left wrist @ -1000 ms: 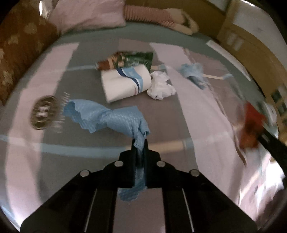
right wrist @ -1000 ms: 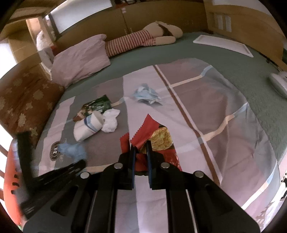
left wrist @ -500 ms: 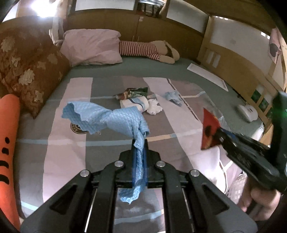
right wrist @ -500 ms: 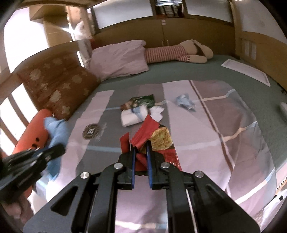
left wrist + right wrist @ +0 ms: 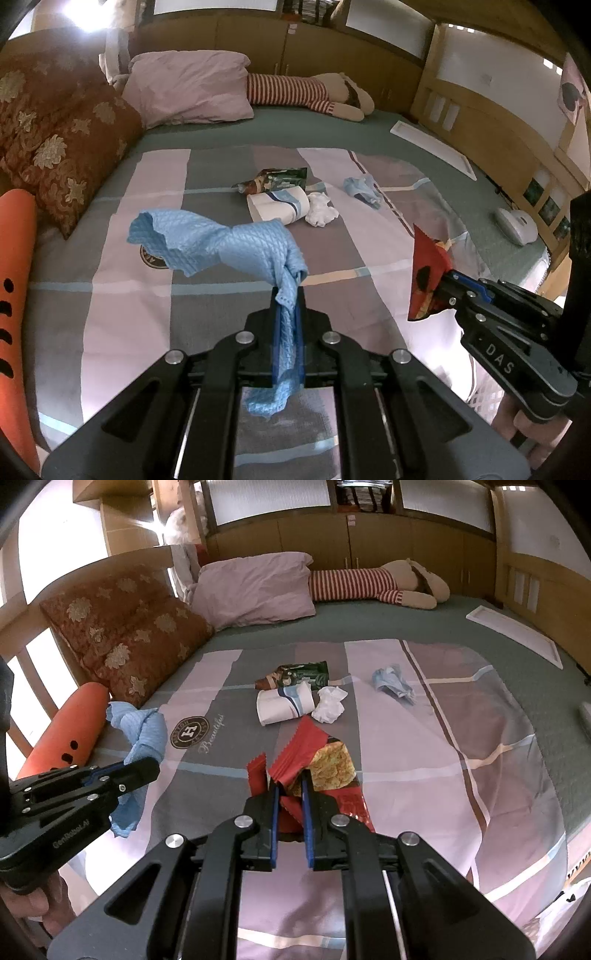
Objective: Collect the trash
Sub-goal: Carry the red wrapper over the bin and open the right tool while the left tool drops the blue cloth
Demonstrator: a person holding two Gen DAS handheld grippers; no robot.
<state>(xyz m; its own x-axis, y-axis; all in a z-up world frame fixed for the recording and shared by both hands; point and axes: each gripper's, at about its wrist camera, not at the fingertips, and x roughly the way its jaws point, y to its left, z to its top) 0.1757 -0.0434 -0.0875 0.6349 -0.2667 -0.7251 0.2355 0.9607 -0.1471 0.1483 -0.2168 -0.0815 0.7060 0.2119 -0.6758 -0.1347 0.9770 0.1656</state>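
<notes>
My left gripper [image 5: 288, 295] is shut on a blue quilted cloth [image 5: 221, 245] and holds it above the bed; the cloth also shows in the right wrist view [image 5: 142, 734]. My right gripper [image 5: 290, 779] is shut on a red snack wrapper [image 5: 317, 760], which also shows in the left wrist view [image 5: 426, 280]. On the patchwork bedspread lie a green-brown snack bag [image 5: 275, 179], a white paper cup with blue stripes [image 5: 279, 208], a crumpled white tissue [image 5: 321, 214] and a crumpled light-blue wad [image 5: 362, 190].
A brown flowered cushion [image 5: 122, 631] and an orange bolster [image 5: 64, 734] line the left side. A pink pillow [image 5: 258, 587] and a striped plush toy [image 5: 376, 583] lie at the head. A white flat board [image 5: 517, 635] lies at right.
Both grippers have risen and pulled back from the bed, carrying the blue cloth and the red wrapper. The trash on the bedspread now looks farther away.
</notes>
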